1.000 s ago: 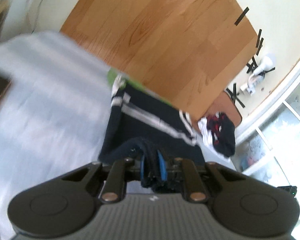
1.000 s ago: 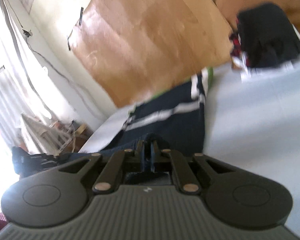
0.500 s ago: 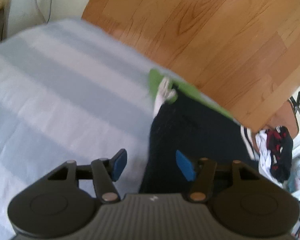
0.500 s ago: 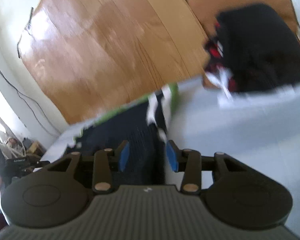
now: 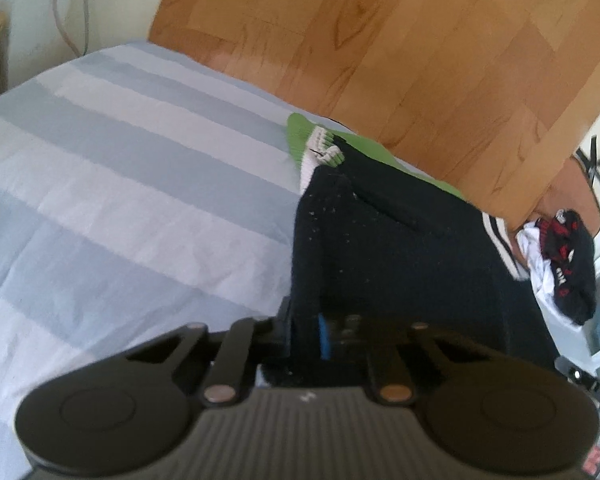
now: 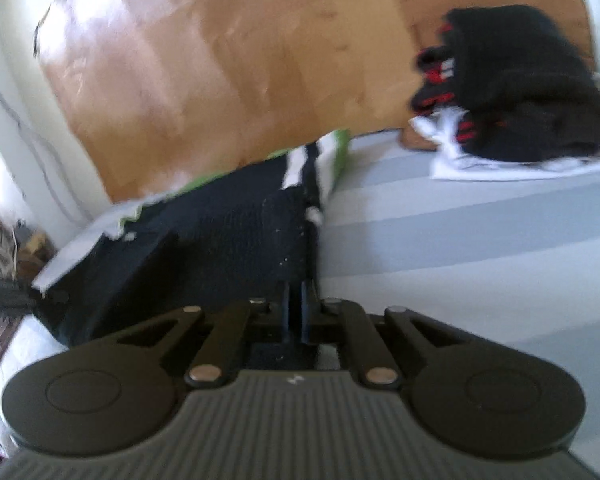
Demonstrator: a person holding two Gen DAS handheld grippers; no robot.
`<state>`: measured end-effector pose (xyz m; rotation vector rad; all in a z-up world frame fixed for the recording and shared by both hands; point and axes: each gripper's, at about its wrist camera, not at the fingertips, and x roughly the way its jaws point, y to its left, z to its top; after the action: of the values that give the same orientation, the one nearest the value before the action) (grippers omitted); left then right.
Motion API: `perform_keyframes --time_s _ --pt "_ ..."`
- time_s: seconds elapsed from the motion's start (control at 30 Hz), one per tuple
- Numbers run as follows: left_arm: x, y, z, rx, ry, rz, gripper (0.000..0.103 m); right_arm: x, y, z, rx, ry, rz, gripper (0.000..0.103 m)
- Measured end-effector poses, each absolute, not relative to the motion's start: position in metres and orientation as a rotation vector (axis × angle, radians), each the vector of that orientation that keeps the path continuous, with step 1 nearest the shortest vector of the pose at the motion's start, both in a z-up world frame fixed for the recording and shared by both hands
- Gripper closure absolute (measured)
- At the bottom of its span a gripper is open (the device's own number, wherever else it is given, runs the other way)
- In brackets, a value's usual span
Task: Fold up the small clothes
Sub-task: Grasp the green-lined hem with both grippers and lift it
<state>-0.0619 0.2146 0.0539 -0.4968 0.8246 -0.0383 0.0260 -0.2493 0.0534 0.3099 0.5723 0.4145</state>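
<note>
A dark navy garment (image 5: 400, 248) with white side stripes lies flat on the striped sheet, over a green piece (image 5: 300, 136) that peeks out at its far edge. My left gripper (image 5: 306, 332) is at the garment's near left corner, its jaws closing with a fold of the dark cloth pinched between the blue pads. In the right wrist view the same dark garment (image 6: 228, 224) spreads to the left. My right gripper (image 6: 296, 312) is at its near right corner, jaws closing tight on the cloth edge.
The grey-and-white striped sheet (image 5: 120, 168) stretches wide to the left and, in the right wrist view, the sheet (image 6: 460, 232) runs to the right. A pile of black, red and white clothes (image 6: 520, 92) sits at the far right. A wooden headboard (image 5: 380, 40) rises behind.
Both grippers lowered the held garment, opened and let it go half a second ago, then came down and closed again on its near corners.
</note>
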Motion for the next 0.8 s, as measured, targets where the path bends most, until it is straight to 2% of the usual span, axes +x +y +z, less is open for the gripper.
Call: perform_keyframes --time_s 0.13,0.2,0.27,0.33,0.5,0.57,0.6,0.73,0.8 --pt "-0.064 0.223 0.044 -0.549 0.840 -0.043 0.091 0.019 -0.244 0.034 0.292 0.640 0.399 0.095" --pt "-0.064 0.223 0.046 -0.539 0.846 -0.032 0.084 0.019 -0.240 0.035 0.275 0.620 0.400 0.094" --pt "-0.067 0.223 0.049 -0.515 0.847 -0.017 0.075 0.022 -0.245 0.040 0.298 0.635 0.412 0.088" --pt "-0.072 0.225 0.053 -0.486 0.846 -0.015 0.072 0.022 -0.252 0.048 0.320 0.614 0.415 0.080" --pt "-0.067 0.233 0.089 -0.385 0.792 -0.006 0.070 0.042 -0.264 0.081 0.260 0.548 0.419 0.080" --pt "-0.051 0.229 0.110 -0.300 0.747 0.013 0.058 0.063 -0.261 0.096 0.237 0.524 0.449 0.080" --pt "-0.041 0.227 0.119 -0.270 0.723 0.002 0.057 0.074 -0.257 0.104 0.220 0.510 0.472 0.079" --pt "0.031 0.208 0.140 -0.185 0.702 -0.049 0.056 0.141 -0.222 0.125 0.151 0.518 0.597 0.070" --pt "0.075 0.193 0.139 -0.161 0.728 -0.083 0.056 0.182 -0.200 0.126 0.136 0.558 0.628 0.070"
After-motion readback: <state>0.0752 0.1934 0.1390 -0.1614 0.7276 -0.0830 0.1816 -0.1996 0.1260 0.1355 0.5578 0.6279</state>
